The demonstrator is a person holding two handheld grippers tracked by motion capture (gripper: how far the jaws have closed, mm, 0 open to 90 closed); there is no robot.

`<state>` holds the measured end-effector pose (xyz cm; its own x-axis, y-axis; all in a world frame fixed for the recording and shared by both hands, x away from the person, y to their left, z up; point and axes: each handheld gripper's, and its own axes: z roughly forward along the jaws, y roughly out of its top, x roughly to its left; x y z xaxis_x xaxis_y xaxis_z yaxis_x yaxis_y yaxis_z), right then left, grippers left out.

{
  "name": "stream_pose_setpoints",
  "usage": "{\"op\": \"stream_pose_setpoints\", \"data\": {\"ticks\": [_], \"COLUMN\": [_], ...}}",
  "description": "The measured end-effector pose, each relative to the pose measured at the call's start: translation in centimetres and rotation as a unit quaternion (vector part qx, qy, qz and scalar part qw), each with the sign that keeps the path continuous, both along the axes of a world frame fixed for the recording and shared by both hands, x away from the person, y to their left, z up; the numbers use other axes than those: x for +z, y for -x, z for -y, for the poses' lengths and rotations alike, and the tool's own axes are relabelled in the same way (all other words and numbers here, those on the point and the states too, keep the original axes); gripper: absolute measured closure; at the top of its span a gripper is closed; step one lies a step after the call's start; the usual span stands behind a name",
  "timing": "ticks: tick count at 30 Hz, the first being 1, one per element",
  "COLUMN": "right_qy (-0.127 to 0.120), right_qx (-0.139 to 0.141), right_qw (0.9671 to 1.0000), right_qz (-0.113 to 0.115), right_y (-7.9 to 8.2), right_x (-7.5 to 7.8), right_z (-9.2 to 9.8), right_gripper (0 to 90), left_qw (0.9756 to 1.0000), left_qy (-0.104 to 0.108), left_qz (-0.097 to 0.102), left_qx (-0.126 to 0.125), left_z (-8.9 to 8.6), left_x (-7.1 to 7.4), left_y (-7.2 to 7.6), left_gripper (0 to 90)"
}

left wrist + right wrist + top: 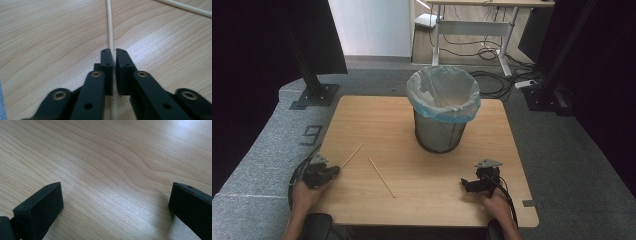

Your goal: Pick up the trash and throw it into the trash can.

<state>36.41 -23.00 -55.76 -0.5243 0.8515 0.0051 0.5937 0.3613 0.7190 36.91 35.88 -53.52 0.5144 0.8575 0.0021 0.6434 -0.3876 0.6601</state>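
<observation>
A thin wooden stick [352,155] lies on the wooden table [492,130] at the front left. My left gripper [334,170] is at its near end, low on the table. In the left gripper view the stick [109,27] runs straight between the jaws, and the left gripper [112,51] is shut on it. A second stick [381,176] lies loose a little to the right, also seen as the second stick [185,7] at the top right of the left gripper view. My right gripper [465,184] rests at the front right, and the right gripper [116,187] is open over bare wood.
A mesh waste bin [442,127] lined with a pale blue bag [439,90] stands at the middle back of the table. Grey carpet surrounds the table, with black stand bases at the back left [314,95] and back right.
</observation>
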Motion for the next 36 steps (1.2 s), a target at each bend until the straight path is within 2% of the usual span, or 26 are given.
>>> {"op": "stream_pose_setpoints", "data": {"ticks": [1,3,4,5,6,7,9,12,14,17,21,23,29,30,32,34,35,36], "right_qy": [0.0,0.0,0.0,0.0,0.0,0.0,0.0,0.0,0.0,0.0,0.0,0.0,0.001,0.001,0.001,0.001,0.001,0.0], "right_qx": [0.0,0.001,0.001,0.001,0.001,0.001,0.001,0.001,0.001,0.001,0.001,0.001,0.001,0.002,0.002,0.003,0.003,0.003], "right_qw": [1.0,1.0,1.0,1.0,1.0,1.0,1.0,1.0,1.0,1.0,1.0,1.0,1.0,1.0,1.0,1.0,1.0,1.0], "right_qz": [0.0,0.0,0.0,0.0,0.0,0.0,0.0,0.0,0.0,0.0,0.0,0.0,-0.001,0.0,0.0,0.0,0.0,0.0], "right_y": [0.0,0.0,0.0,0.0,0.0,0.0,0.0,0.0,0.0,0.0,0.0,0.0,0.0,0.0,0.0,0.0,0.0,0.1], "right_x": [0.0,0.0,0.0,0.0,0.0,0.0,0.0,0.0,0.0,0.0,0.0,0.0,0.0,0.0,0.0,0.0,0.0,0.0], "right_z": [0.0,0.0,0.0,0.0,0.0,0.0,0.0,0.0,0.0,0.0,0.0,0.0,0.0,0.0,0.0,0.0,0.0,0.0], "right_gripper": [0.0,0.0,0.0,0.0,0.0,0.0,0.0,0.0,0.0,0.0,0.0,0.0,0.0,0.0,0.0,0.0,0.0,0.0], "left_qw": [0.9999,0.9999,1.0,0.9999,0.9999,0.9996,0.9995,0.999,0.9989,0.9981,0.9972,0.997,0.9957,0.9952,0.9949,0.994,0.994,0.9935], "left_qy": [-0.013,-0.014,-0.008,0.013,0.013,0.026,0.03,0.038,0.042,0.053,0.058,0.057,0.06,0.061,0.061,0.062,0.062,0.063], "left_qz": [-0.001,-0.002,-0.005,-0.003,-0.003,-0.006,-0.007,-0.014,-0.012,-0.011,-0.012,-0.011,-0.01,-0.008,-0.007,-0.005,-0.005,-0.004], "left_qx": [-0.003,-0.002,-0.003,0.001,0.001,-0.001,-0.002,-0.017,-0.019,-0.031,-0.046,-0.051,-0.07,-0.076,-0.08,-0.09,-0.09,-0.095], "left_z": [0.3,0.5,0.5,0.5,0.5,0.6,0.7,1.1,1.2,1.6,2.3,2.5,3.8,4.2,4.4,4.9,4.9,5.3], "left_x": [0.2,0.2,0.2,0.3,0.3,0.8,1.1,3.1,3.7,6.0,8.2,8.7,11.9,13.0,13.6,15.3,15.3,16.4], "left_y": [-0.2,-0.4,-0.6,-0.9,-0.9,-1.4,-1.6,-2.4,-2.6,-3.3,-4.0,-4.1,-5.1,-5.3,-5.5,-5.9,-5.9,-6.2], "left_gripper": [86.2,86.3,86.3,86.3,86.3,86.3,86.3,86.3,86.3,86.3,86.3,86.3,86.3,86.3,86.3,86.3,86.3,86.3]}}
